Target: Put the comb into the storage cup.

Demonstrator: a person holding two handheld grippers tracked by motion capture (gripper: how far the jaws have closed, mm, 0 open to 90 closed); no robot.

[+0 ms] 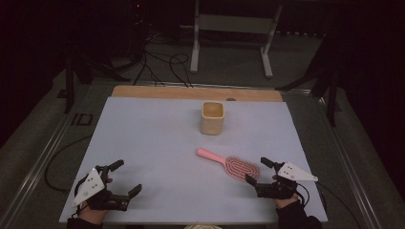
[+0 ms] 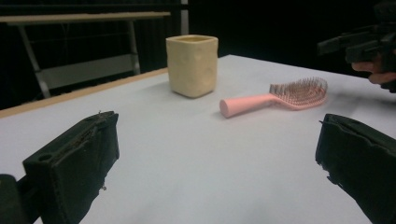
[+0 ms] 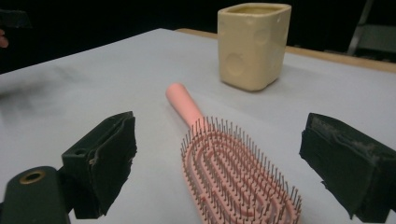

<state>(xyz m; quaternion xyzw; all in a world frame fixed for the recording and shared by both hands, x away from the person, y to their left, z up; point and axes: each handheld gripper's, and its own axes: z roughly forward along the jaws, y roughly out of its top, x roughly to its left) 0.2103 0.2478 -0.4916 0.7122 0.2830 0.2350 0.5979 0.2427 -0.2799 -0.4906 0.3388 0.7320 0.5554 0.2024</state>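
- High view: a pink hairbrush [image 1: 229,163] lies flat on the pale table [image 1: 157,143], right of centre and toward the near edge, bristles up.
- Its long axis runs diagonally: the handle end points far-left, toward the middle of the table, and the oval bristle head points near-right.
- A cream square cup [image 1: 212,117] stands upright farther back, near the table's middle, well apart from the brush handle.
- The right gripper [image 1: 260,171] rests at the near right, jaws spread wide and empty, just beside the brush head.
- Right gripper view: the head [image 3: 238,177] lies between the two black jaws, touching neither, with the handle running away toward the cup [image 3: 253,44].
- The left gripper [image 1: 126,178] sits at the near left, well apart from the brush, jaws also spread wide and holding nothing.
- Left gripper view: brush [image 2: 280,97] and cup [image 2: 192,65] lie ahead.
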